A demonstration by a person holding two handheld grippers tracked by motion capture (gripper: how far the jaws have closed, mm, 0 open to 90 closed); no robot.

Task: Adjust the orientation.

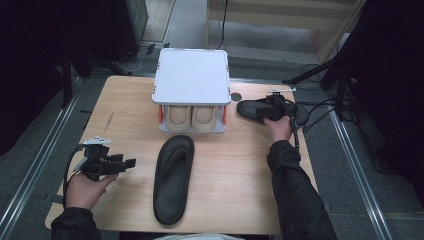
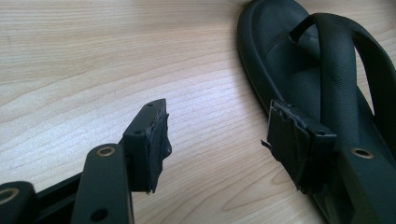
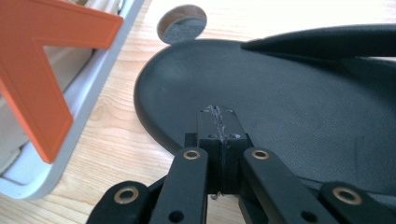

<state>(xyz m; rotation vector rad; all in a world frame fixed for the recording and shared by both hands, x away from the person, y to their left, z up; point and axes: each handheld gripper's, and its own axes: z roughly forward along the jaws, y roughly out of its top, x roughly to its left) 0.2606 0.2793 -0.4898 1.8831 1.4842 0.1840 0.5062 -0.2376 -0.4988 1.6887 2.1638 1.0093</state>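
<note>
A wooden table [image 1: 130, 125] carried a grey-topped rack [image 1: 192, 75] at twelve o'clock, with orange side brackets [image 3: 37, 70]. A beige pair of shoes [image 1: 191, 117] sat side by side beneath its top. A round hole [image 1: 236, 96] lay at one o'clock.

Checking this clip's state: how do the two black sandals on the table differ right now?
The near sandal lies lengthwise at the table's middle, untouched, beside the open left gripper. The far sandal lies crosswise at the right edge beside the shoe rack, with the shut right gripper over its sole. Both are black thong sandals lying strap-up.
</note>
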